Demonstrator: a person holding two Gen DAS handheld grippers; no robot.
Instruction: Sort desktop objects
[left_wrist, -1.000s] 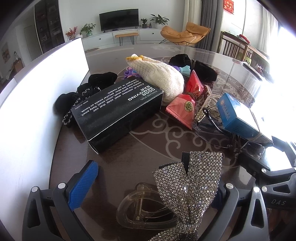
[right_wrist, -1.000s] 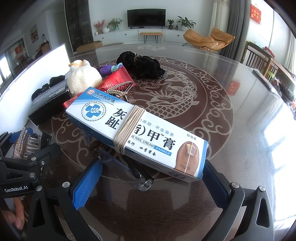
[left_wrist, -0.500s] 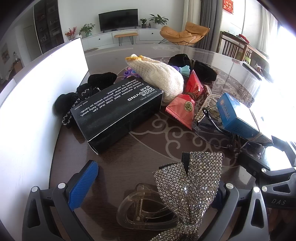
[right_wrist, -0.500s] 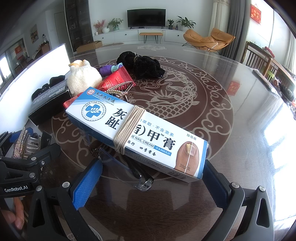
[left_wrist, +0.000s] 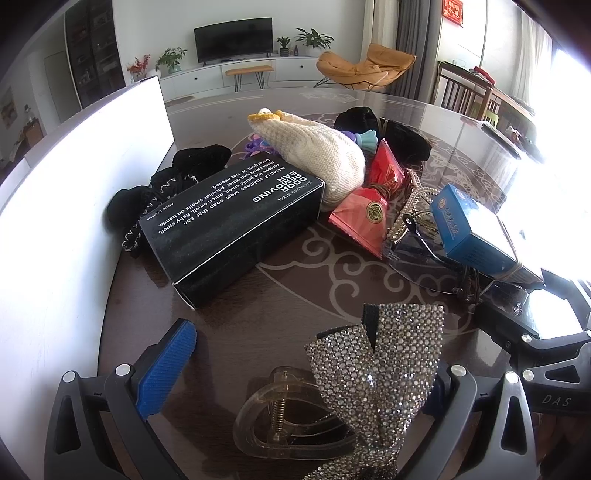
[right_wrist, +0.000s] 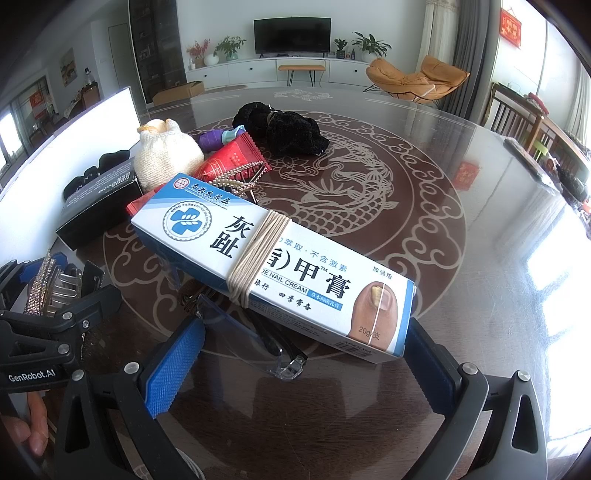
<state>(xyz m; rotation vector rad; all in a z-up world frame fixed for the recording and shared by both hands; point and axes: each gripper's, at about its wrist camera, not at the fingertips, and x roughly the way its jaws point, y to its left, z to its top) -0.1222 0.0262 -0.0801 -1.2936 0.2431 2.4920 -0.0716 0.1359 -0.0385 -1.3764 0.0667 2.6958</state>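
A: Your left gripper (left_wrist: 295, 373) is spread wide, and the rhinestone bow clip (left_wrist: 373, 373) lies between its fingers, hard by the right-hand one; I cannot tell whether either pad touches it; you have it framed, I judge, not gripped.

B: And my right?

A: Your right gripper (right_wrist: 295, 354) is just as wide; the nail cream box (right_wrist: 273, 266), bound with string, spans the gap, its near end against the right finger, propped on clear glasses (right_wrist: 251, 332); again no squeeze shows.

B: Why hold there?

A: Probably to take one piece each from the heap beside the black soap box (left_wrist: 232, 225) on the table (right_wrist: 406, 221); close squarely, or the propped box may tip.
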